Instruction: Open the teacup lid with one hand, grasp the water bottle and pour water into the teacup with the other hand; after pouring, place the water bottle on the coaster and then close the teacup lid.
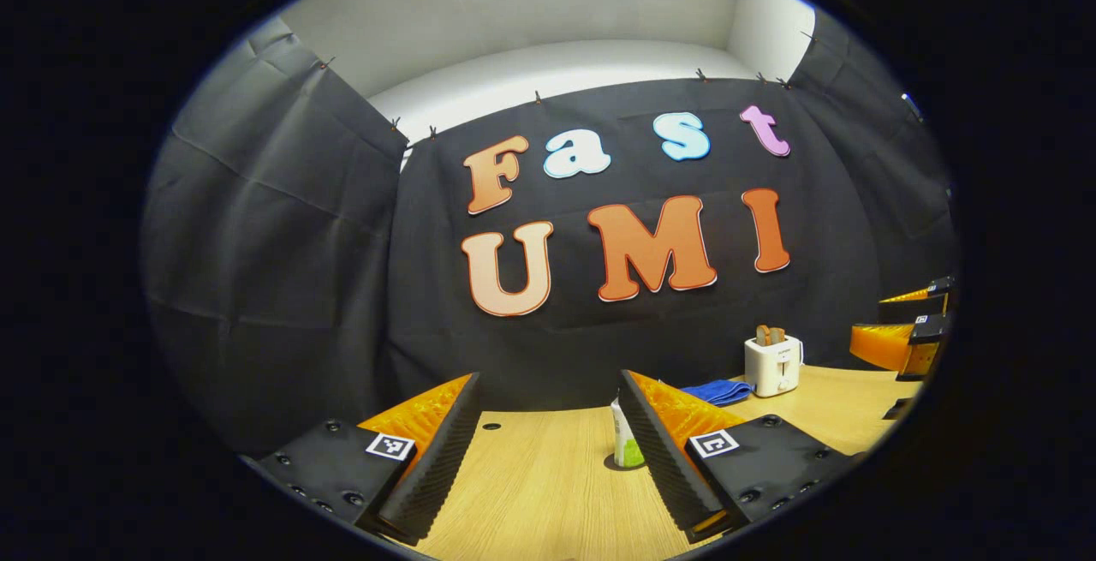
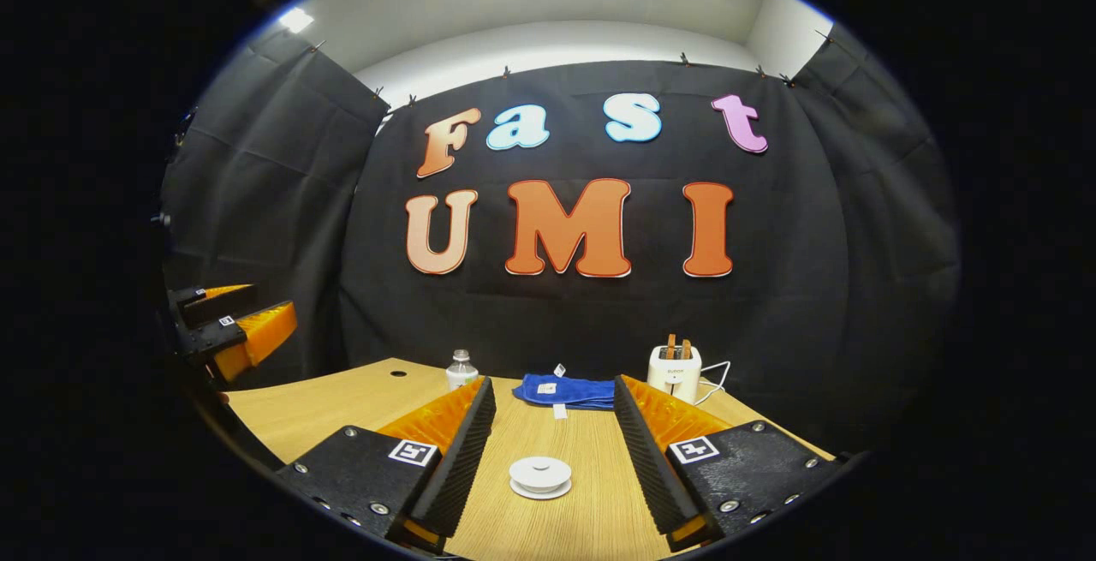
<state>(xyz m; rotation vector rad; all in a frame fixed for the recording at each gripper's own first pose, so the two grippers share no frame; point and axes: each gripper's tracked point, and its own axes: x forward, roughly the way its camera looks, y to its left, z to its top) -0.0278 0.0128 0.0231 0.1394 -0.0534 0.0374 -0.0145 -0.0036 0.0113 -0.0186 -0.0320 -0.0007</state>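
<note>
In the left gripper view, the left gripper [image 1: 548, 450] is hanging wide apart and empty above the table [image 1: 531, 492], the water bottle [image 1: 625, 437] standing just beside its right finger. In the right gripper view, the right gripper [image 2: 548, 450] is gaping empty too, framing the lidded teacup [image 2: 540, 475]; the bottle [image 2: 461, 370] is standing farther back.

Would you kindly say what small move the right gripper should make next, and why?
Probably lower the right gripper onto the teacup lid: its jaws are open, the lid sits on the table between the fingers, untouched, and opening comes first.

Bright overhead light, sharp centre, perhaps edge-warped.
</note>
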